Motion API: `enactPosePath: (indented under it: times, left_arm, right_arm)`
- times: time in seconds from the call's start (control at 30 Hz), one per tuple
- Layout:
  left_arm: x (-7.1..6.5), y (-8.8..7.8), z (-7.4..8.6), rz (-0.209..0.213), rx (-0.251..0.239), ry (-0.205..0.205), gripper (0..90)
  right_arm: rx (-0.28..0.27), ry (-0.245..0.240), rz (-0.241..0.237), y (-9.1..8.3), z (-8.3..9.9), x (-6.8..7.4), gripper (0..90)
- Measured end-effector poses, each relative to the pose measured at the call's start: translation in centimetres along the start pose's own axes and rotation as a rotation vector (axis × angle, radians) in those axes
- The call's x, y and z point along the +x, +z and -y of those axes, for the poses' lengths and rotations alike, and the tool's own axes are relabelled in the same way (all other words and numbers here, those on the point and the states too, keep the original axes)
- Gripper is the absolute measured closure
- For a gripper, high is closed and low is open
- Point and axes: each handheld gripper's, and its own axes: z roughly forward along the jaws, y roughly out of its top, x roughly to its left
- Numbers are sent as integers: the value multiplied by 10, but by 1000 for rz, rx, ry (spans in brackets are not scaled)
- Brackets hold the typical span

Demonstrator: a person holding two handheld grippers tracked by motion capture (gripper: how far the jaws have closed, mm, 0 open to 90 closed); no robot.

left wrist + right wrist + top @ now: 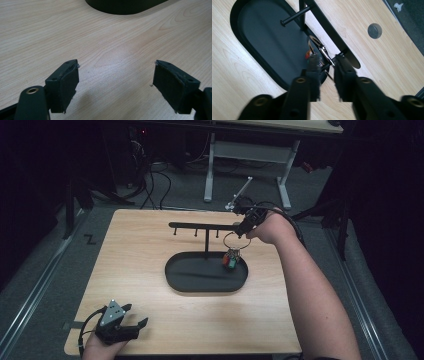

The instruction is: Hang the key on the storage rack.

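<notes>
We see a wooden table [150, 250] with a black oval tray [195, 279] near its middle. A thin black post stands up from the tray, and a long black bar [200, 225] sits across the top of it. Little pegs hang down from the bar.

Our right tongs [244, 230] are up at about 1 o'clock from the tray, at the right end of the bar. In the right gripper view the right tongs [327, 61] are almost closed, and they pinch a shiny metal key ring [319, 48]. The key ring [231, 240] hangs just under the end of the bar, and a small bunch of red and green things [230, 261] dangles from it over the right end of the tray. We cannot tell if the ring is on a peg.

Our left tongs [131, 326] rest low at about 7 o'clock, near the front left corner of the table, far from the tray. In the left gripper view the left tongs [116, 72] are wide open and hold nothing, with bare table between them. The edge of the tray [125, 6] shows at the top, around 12 o'clock.
</notes>
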Motion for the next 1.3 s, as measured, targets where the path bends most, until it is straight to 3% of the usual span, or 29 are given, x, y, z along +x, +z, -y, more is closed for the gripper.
enactPosePath:
  times: [0.1,0.47,0.67,0.77,0.93,0.97,1.1,1.3]
  left_arm:
    - [-1,1,0,-1,-4,0,213]
    - [-2,2,0,3,5,5,213]
    - [-3,3,0,0,2,4,213]
    - [-2,3,0,2,5,4,213]
    - [-2,3,0,1,5,5,214]
    - [-2,3,0,2,7,5,214]
    - [-3,3,0,0,5,6,213]
    - [-3,3,0,1,7,6,213]
  right_arm:
    - [-21,31,11,-1,2,3,605]
    - [-77,57,25,-1,15,9,372]
    - [-105,85,17,6,24,12,313]
    - [-101,95,-16,11,29,14,313]
    - [-126,99,18,17,38,18,245]
    - [-128,121,26,18,40,21,232]
    - [-149,113,53,23,48,26,181]
    - [-169,125,51,34,65,37,161]
